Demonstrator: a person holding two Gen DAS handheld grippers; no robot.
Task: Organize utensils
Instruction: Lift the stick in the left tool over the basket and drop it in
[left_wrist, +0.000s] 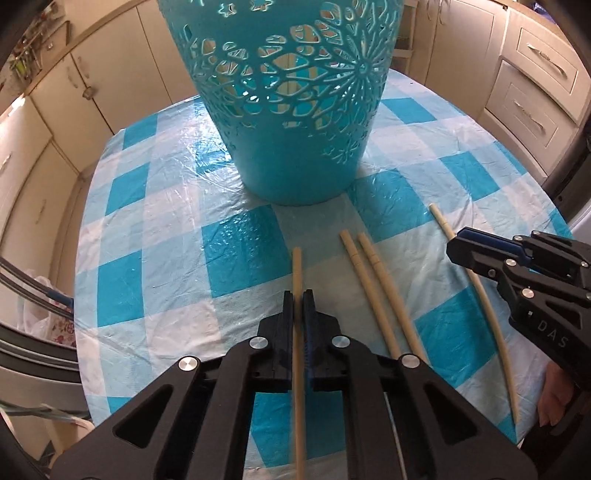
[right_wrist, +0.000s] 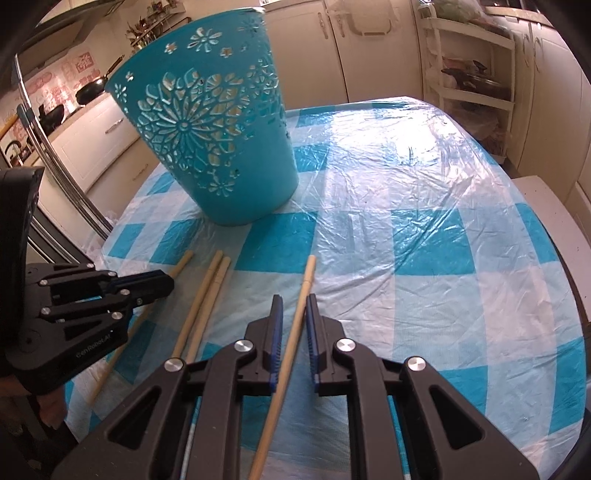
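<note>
Several bamboo chopsticks lie on a blue-and-white checked tablecloth in front of a tall teal cut-out basket, which also shows in the right wrist view. My left gripper is shut on the leftmost chopstick. My right gripper straddles the rightmost chopstick with its jaws narrowly apart, not touching it. A pair of chopsticks lies between the two grippers. In the left wrist view the right gripper sits over the far-right chopstick.
The round table's edge curves close on the left and right. Kitchen cabinets surround it. A white shelf rack stands behind the table. A plastic bag hangs at the left.
</note>
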